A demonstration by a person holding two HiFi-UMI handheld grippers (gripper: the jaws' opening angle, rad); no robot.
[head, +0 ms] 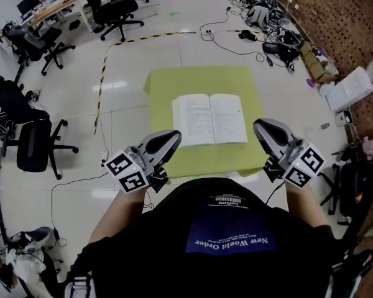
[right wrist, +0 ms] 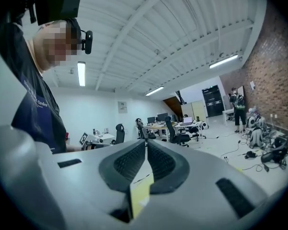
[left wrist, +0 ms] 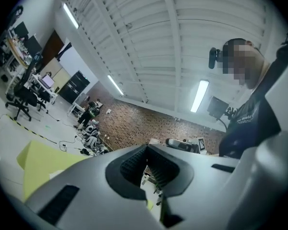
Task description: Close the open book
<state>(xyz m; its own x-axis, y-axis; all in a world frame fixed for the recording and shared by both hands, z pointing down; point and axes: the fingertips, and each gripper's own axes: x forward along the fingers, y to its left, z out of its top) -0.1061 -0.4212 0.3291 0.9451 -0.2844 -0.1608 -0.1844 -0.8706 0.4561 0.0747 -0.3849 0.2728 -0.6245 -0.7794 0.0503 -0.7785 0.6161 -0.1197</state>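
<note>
At 12 o'clock on the green mat point(head: 168, 82), the book point(head: 209, 119) lies open, untouched. The left gripper point(head: 173, 136) sits at its 7 o'clock, the right gripper point(head: 262, 126) at 4, both pressed together, empty: seemingly the approach stage. Next, lift 1 cover over.

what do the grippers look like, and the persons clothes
Both the left gripper and right gripper are grey shells tapering to jaws lined with black ribbed pads. Each carries a white cube printed with black square markers. The person wears a black short-sleeved T-shirt with a blue panel.
</note>
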